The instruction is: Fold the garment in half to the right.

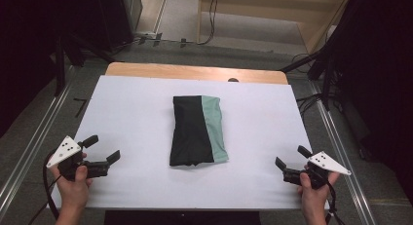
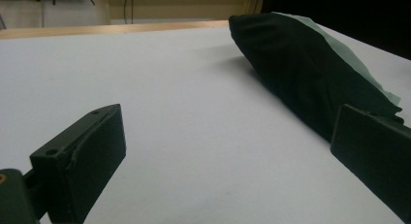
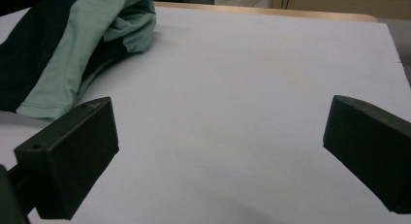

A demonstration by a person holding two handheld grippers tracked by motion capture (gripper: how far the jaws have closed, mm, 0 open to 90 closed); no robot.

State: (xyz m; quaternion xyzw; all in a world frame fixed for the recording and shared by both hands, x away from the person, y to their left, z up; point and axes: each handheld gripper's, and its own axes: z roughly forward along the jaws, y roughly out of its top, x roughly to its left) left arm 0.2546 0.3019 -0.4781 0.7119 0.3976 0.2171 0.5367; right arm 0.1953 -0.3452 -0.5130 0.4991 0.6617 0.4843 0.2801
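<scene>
In my left hand-held gripper (image 2: 228,151) view, the folded garment (image 2: 310,78) runs behind my far jaw, so its near end is covered, and that jaw is itself cut by the picture's edge. In my right hand-held gripper (image 3: 218,151) view, the garment is cropped at the left and top edges. Beyond the garment in the high view, a small dark thing (image 1: 233,80) at the surface's (image 1: 136,118) far rim is too small to tell.

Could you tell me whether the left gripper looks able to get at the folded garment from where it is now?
Probably yes: the left gripper is open, and bare white table lies between it and the garment.
</scene>
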